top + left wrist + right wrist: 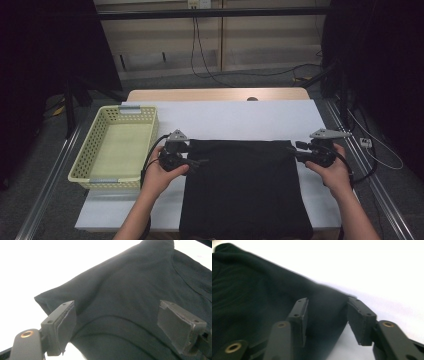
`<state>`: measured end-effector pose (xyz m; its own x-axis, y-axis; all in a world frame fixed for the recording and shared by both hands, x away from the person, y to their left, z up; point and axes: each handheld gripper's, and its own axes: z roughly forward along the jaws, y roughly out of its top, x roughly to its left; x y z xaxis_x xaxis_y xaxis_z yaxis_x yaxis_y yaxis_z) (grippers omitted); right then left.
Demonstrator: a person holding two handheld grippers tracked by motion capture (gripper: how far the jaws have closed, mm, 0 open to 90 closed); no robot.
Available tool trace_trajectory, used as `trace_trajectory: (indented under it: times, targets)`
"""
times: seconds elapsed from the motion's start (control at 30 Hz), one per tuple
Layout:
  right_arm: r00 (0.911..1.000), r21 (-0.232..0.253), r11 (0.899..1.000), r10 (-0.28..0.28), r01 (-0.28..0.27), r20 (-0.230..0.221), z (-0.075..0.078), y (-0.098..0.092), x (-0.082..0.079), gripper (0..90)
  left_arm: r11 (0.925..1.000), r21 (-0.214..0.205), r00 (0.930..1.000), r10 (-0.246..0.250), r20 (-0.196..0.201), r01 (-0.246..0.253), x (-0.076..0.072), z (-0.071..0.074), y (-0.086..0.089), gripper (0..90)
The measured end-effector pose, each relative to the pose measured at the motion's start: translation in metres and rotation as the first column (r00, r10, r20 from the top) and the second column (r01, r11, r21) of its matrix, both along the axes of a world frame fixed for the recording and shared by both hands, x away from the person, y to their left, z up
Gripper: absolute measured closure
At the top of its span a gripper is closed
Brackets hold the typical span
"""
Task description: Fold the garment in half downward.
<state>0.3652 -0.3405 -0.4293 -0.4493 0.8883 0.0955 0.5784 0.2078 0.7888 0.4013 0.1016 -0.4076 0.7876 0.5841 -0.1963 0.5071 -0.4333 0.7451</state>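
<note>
High view: a black garment (245,192) lies flat on the white table cover (240,117), its near part hanging over the front edge, with a pale yellow basket (85,165) just beside it on the left. The left gripper (201,162) sits at the cloth's far left corner and the right gripper (291,149) at the far right corner, each in one of the person's hands.

In the left gripper view the jaws stand wide apart over the corner, pads (66,327) clear of the fabric, nothing held. In the right gripper view the jaws are roughly half open and straddle the cloth's edge; one pad (359,321) hangs over bare table, the other over fabric. The picture is soft there, so a light touch can't be ruled out, but it looks like no grip yet.

The step in hand seems to be taking both far corners, probably for a fold towards the person. To do it well, sink each lower jaw under the hem so every layer is caught, close both grippers together, check that the bite is even, then lift level so the edge stays straight and the cloth doesn't drag
</note>
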Motion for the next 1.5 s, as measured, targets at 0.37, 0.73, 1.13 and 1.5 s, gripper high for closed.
trace_trajectory:
  times: [0.37, 0.73, 1.13, 1.5]
  targets:
    - [0.9981, -0.019, 0.999, -0.042, 0.041, -0.046, -0.024, -0.002, 0.053, 47.3, 0.9981, 0.040, 0.9989, 0.045, 0.014, -0.046, 0.051, -0.015, -0.007, 19.3]
    - [0.9931, -0.007, 0.999, 0.036, -0.037, -0.112, -0.032, 0.003, 0.052, 57.8, 0.9865, 0.104, 0.9919, 0.127, 0.001, -0.127, 0.078, -0.034, -0.008, 20.6]
    - [0.9852, -0.011, 0.996, 0.086, -0.089, -0.148, -0.026, 0.004, 0.045, 81.6, 0.9879, 0.134, 0.9964, 0.082, -0.020, -0.079, 0.080, -0.047, -0.009, 38.8]
    - [0.9914, -0.009, 0.998, 0.057, -0.058, -0.118, -0.016, 0.002, 0.038, 84.5, 0.9800, 0.199, 0.9965, 0.009, -0.083, 0.007, 0.064, -0.035, -0.013, 82.5]
